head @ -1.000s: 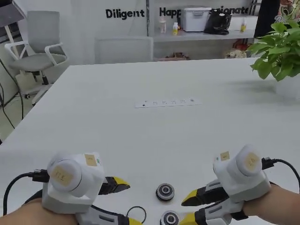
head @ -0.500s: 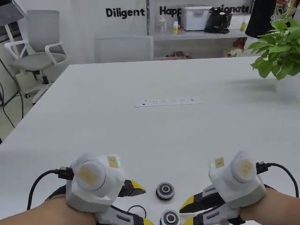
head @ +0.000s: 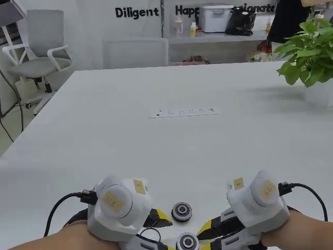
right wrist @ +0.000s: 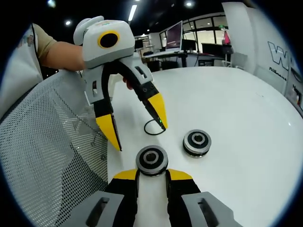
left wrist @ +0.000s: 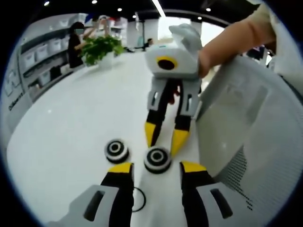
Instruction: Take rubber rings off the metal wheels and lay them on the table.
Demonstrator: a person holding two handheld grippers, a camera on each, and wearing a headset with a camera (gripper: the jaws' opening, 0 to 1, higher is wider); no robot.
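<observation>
Power strip (head: 182,112) lying flat mid-view, plant (head: 307,49) at right, grey chair (head: 39,52) far left, white box (head: 217,20) and black bag (head: 242,23) on shelf (head: 223,37)

Low in the frame, the left gripper (head: 161,233) and right gripper (head: 203,237) point inward. One metal wheel (head: 181,211) lies between them on the white table (head: 171,151), and a second wheel (head: 187,242) sits at the bottom edge. The thin dark loop (head: 149,233) may be a rubber ring.

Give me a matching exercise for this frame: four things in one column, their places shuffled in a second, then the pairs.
1. near wheel
2. far wheel
3. loose rubber ring
4. plant

A. far right edge of the table
B. between the tips of left tool and right tool
C. flat on the table beside the left tool
D. alone on the table, farther from the person

Pairs: 1-B, 2-D, 3-C, 4-A
</observation>
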